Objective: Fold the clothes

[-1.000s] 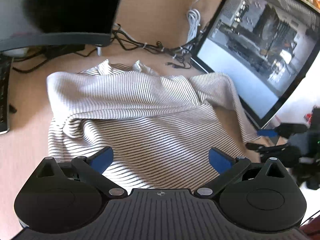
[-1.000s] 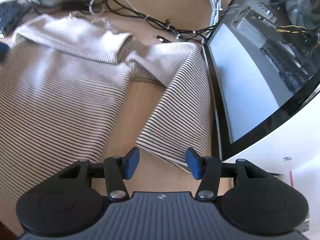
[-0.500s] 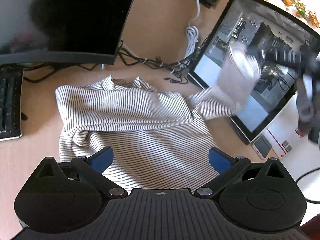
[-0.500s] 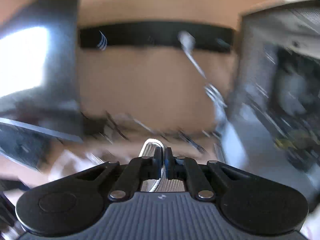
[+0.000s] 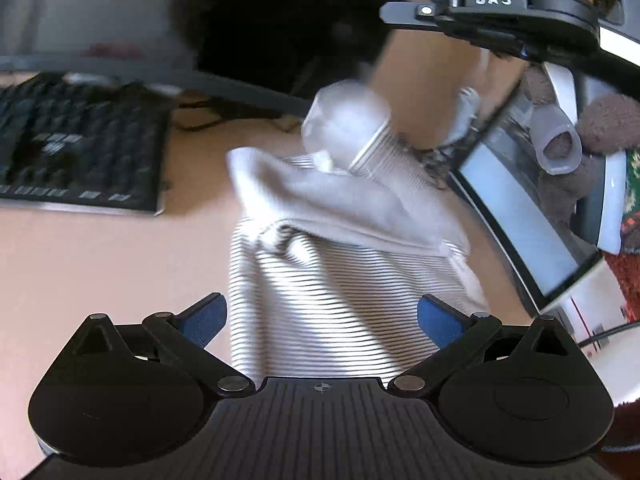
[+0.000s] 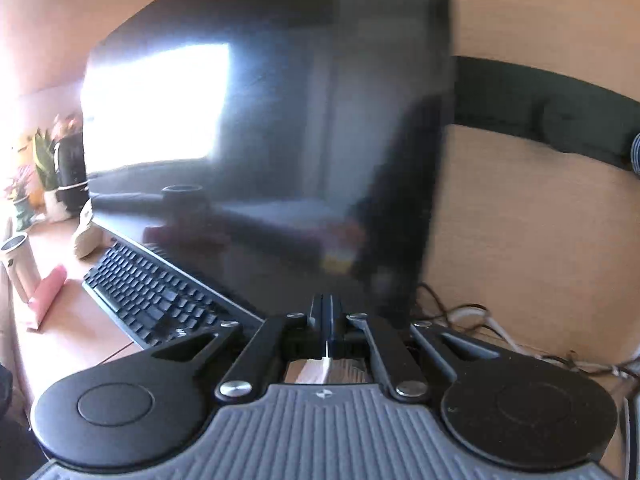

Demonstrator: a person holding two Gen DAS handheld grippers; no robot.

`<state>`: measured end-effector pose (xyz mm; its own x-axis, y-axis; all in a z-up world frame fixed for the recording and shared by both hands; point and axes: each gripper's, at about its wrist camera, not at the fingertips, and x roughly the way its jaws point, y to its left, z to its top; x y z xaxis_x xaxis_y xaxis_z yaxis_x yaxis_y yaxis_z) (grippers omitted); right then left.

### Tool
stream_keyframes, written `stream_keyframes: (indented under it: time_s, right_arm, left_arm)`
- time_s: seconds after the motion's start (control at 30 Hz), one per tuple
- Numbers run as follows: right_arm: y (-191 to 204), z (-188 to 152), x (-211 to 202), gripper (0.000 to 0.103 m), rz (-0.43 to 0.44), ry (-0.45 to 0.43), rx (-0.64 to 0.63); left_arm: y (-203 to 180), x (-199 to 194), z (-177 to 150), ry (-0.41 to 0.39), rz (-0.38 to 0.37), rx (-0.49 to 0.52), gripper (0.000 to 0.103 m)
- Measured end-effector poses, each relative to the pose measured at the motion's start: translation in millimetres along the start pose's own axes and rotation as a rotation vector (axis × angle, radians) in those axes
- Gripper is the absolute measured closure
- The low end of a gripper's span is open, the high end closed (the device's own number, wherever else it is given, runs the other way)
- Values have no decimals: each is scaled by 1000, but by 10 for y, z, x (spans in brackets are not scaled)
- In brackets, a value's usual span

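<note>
A white shirt with thin dark stripes (image 5: 320, 292) lies on the wooden desk (image 5: 100, 272). My left gripper (image 5: 322, 318) hovers open over its near part, nothing between the blue pads (image 5: 204, 316). One sleeve (image 5: 380, 184) is lifted off the desk and blurred, its cuff end (image 5: 348, 124) in the air over the shirt. My right gripper (image 6: 327, 314) is shut, and a strip of striped cloth (image 6: 332, 370) shows behind its closed pads. That gripper's black body (image 5: 500, 4) shows high in the left wrist view.
A black keyboard (image 5: 80, 148) lies left of the shirt under a dark monitor (image 6: 280, 140). A computer case with a glass panel (image 5: 520, 220) stands close on the right. Cables (image 6: 480, 320) lie behind. A white cup (image 6: 16, 264) and plants (image 6: 36, 176) stand far left.
The right gripper closed on the sleeve's end by the computer case and swung it up and leftward over the shirt. The left gripper stayed open and drew back a little, rolling.
</note>
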<state>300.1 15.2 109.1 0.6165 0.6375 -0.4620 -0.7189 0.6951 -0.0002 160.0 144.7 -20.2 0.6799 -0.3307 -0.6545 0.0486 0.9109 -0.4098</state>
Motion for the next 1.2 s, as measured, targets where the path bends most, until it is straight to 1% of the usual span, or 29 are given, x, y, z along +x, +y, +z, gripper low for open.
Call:
stream_keyframes:
  time_s: [0.07,0.13,0.2,0.27,0.33,0.37,0.43,0.53,0.63,0.7,0.77,0.8,0.83,0.9,0.97,1.0,1.03,1.07,1.1,1.13,1.17,1.2]
  right_arm:
    - [48,5,73,102,19,1,-7]
    - [32,-24,43,102,28,4,3]
    - [-5,-115,-59,98,16,15,13]
    - [-151,-291,-154,92,-20,55,50]
    - [-318,-484,-244,69,-62,102,91]
    - [-401,-609,-295,66,-91,128,113]
    - [-548,-947,-412,64,-154,202,176]
    - [-607,-1499,-585,64,-225,321,249]
    - [-653,-2013,-784,64,-317,427,283]
    - [-644,-2219,-870,64,-375,457,286]
    - [-614,-2279,-942,64,-405,449,265]
    - [-605,-2271,-977,55,-402,435,248]
    - [-589,-2252,-1008,35,-396,416,227]
    - [-566,-2218,-1065,13,-361,355,194]
    - [-541,-2174,-1068,11,-297,313,191]
    - [-536,-2151,-1065,9,-260,296,191]
    - [-539,-2130,-1067,6,-223,279,188]
    - [-531,-2117,-1059,4,-191,260,178]
    - [-515,-2112,-1030,2,-173,247,165]
    - [-502,-2109,-990,1,-165,241,157]
    - [-503,-2109,-953,1,-156,239,159]
    - [-521,-2115,-927,0,-139,241,174]
  left_arm:
    - [57,-5,-14,5,15,-27,0]
    - [82,6,-9,12,21,-39,0]
    - [65,44,8,23,16,-36,0]
    - [7,102,20,36,2,-11,0]
    - [-54,157,28,50,-13,20,0]
    - [-81,186,37,55,-22,35,0]
    - [-116,245,73,58,-41,60,0]
    - [-135,356,151,73,-75,68,0]
    - [-183,482,218,81,-112,89,0]
    - [-221,535,286,52,-92,105,0]
    - [-227,576,392,15,-51,69,0]
    - [-226,601,451,3,-34,41,0]
    - [-223,637,509,-6,-15,15,0]
    - [-215,757,615,-4,32,-34,1]
    - [-215,879,707,2,83,-85,11]
    - [-225,940,742,12,92,-101,25]
    - [-251,1004,770,23,104,-99,36]
    - [-285,1066,790,32,125,-79,37]
    - [-321,1121,805,41,148,-58,41]
    - [-361,1162,810,47,174,-35,50]
    - [-401,1202,814,53,200,-12,55]
    - [-439,1229,819,55,225,12,72]
